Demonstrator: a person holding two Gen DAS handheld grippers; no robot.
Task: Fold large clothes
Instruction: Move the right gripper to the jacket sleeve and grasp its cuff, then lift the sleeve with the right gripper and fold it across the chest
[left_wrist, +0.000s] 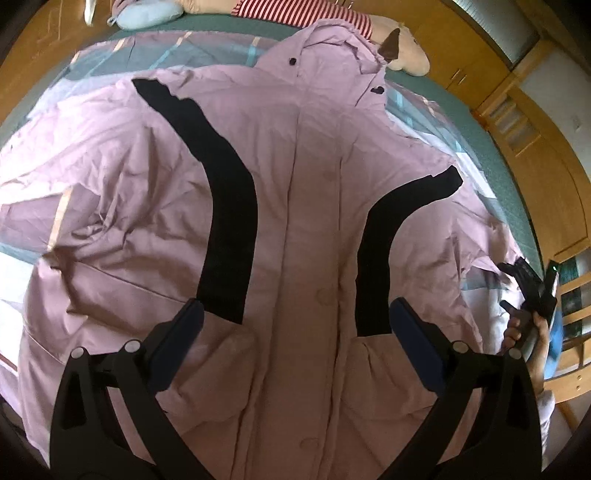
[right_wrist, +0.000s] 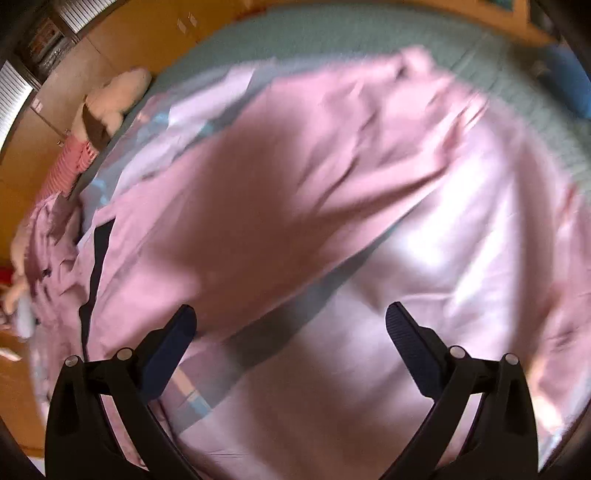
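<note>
Left wrist view: my left gripper (left_wrist: 295, 325) hangs wide, empty, over the pink coat's (left_wrist: 310, 229) buttoned front. My right gripper (right_wrist: 291, 325), also wide, nears its sleeve (right_wrist: 332, 155); folding hasn't begun, so gripping that sleeve is probably next.

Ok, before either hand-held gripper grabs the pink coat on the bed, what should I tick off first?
1. Pink coat spread flat, front up: ok.
2. Left hand-held gripper open, nothing between its fingers: ok.
3. Right hand-held gripper open, empty: ok.
4. Hood clear of the plush toy: not ok, they overlap.
5. Right wrist view sharp enough to pick a grasp point: not ok, blurred.
6. Left sleeve laid flat: cannot tell.
</note>
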